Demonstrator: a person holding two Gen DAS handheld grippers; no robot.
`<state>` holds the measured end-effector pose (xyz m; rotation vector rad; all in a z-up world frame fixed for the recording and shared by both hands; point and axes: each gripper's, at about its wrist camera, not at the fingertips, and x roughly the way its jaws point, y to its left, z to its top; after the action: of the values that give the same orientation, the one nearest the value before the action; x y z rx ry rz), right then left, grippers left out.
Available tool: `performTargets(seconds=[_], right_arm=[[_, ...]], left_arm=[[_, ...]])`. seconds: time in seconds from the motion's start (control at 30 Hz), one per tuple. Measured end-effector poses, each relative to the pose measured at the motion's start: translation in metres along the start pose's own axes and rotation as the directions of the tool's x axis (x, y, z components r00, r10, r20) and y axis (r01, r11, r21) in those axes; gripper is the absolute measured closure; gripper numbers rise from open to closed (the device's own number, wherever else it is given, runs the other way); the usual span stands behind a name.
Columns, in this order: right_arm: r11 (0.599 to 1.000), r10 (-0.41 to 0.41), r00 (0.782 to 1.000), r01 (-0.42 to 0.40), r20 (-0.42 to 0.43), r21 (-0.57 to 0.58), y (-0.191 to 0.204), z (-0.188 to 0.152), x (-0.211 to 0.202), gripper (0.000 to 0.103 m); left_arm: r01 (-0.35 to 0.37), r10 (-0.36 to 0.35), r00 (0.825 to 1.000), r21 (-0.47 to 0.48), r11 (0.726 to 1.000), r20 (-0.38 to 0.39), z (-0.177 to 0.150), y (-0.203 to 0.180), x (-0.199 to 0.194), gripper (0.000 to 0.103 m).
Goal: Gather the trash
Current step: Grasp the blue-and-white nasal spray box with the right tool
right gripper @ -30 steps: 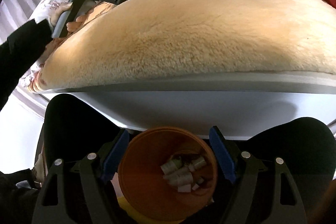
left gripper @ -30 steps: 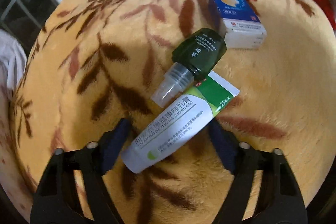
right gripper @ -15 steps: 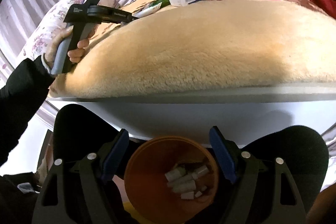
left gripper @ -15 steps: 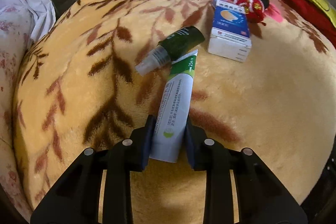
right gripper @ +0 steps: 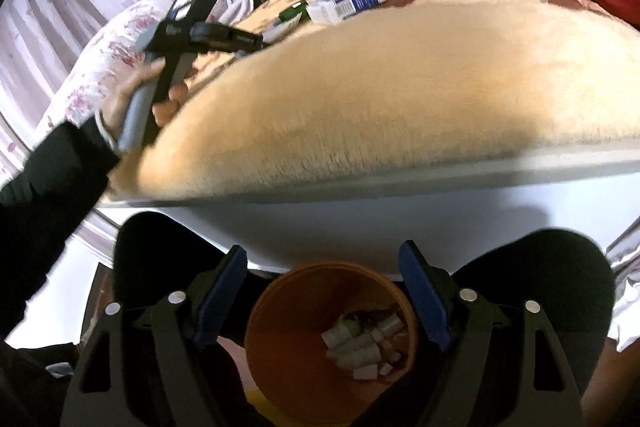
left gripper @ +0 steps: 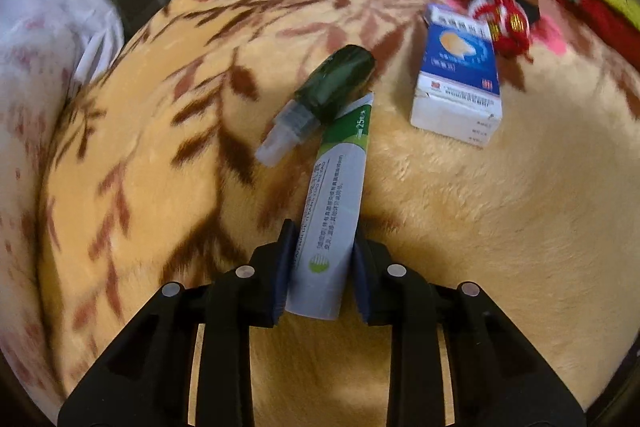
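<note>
Tan plush blanket (left gripper: 460,211) with brown leaf print covers the bed. Left gripper (left gripper: 320,267) fingers clamp the cap end of a white-green ointment tube (left gripper: 334,215). Beyond it, touching: dark green bottle (left gripper: 324,95); farther right, blue-white box (left gripper: 458,79). Right gripper (right gripper: 322,301) fingers spread wide above orange bin (right gripper: 280,339) holding scraps.

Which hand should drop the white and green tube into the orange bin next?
Left. The left gripper is already shut on the white and green tube on the tan plush blanket. The right gripper is open and empty above the orange bin, so it would have to reach across.
</note>
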<state>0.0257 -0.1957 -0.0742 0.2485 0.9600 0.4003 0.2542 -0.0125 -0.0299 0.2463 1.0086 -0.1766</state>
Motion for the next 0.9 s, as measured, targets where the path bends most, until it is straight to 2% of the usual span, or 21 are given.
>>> performTargets(seconds=[0.07, 0.13, 0.27, 0.37, 0.47, 0.6, 0.77, 0.9], right_arm=[[1.000, 0.011, 1.000, -0.011, 0.024, -0.014, 0.000, 0.013, -0.011, 0.026], [0.999, 0.025, 0.998, -0.023, 0.052, -0.032, 0.001, 0.036, -0.019, 0.026], [1.000, 0.023, 0.998, -0.022, 0.056, -0.014, 0.000, 0.104, -0.010, 0.025], [0.999, -0.008, 0.999, 0.006, 0.040, 0.052, -0.003, 0.167, 0.025, 0.025], [0.982, -0.005, 1.000, 0.000, 0.026, 0.188, -0.015, 0.215, 0.057, 0.026], [0.929, -0.035, 0.999, 0.043, -0.028, 0.367, -0.033, 0.271, 0.103, 0.026], [0.862, -0.117, 0.985, 0.164, -0.127, 0.480, -0.041, 0.297, 0.141, 0.025], [0.826, -0.165, 0.964, 0.251, -0.210, 0.504, -0.035, 0.306, 0.170, 0.019]], left_arm=[[0.046, -0.047, 0.999, -0.101, 0.994, -0.001, -0.007, 0.010, -0.007, 0.078], [0.072, -0.073, 0.997, -0.207, 0.976, 0.003, -0.021, 0.021, -0.015, 0.078], [0.094, -0.087, 0.996, -0.306, 0.948, 0.035, -0.038, 0.029, -0.020, 0.078], [0.096, -0.085, 0.995, -0.354, 0.930, 0.045, -0.037, 0.030, -0.016, 0.078], [0.096, -0.082, 0.995, -0.370, 0.924, 0.055, -0.035, 0.032, -0.012, 0.078], [0.062, -0.040, 0.997, -0.340, 0.939, 0.070, -0.036, 0.025, -0.012, 0.078], [0.067, -0.041, 0.996, -0.340, 0.938, 0.083, -0.038, 0.027, -0.011, 0.078], [0.050, -0.022, 0.996, -0.331, 0.942, 0.087, -0.038, 0.024, -0.011, 0.078]])
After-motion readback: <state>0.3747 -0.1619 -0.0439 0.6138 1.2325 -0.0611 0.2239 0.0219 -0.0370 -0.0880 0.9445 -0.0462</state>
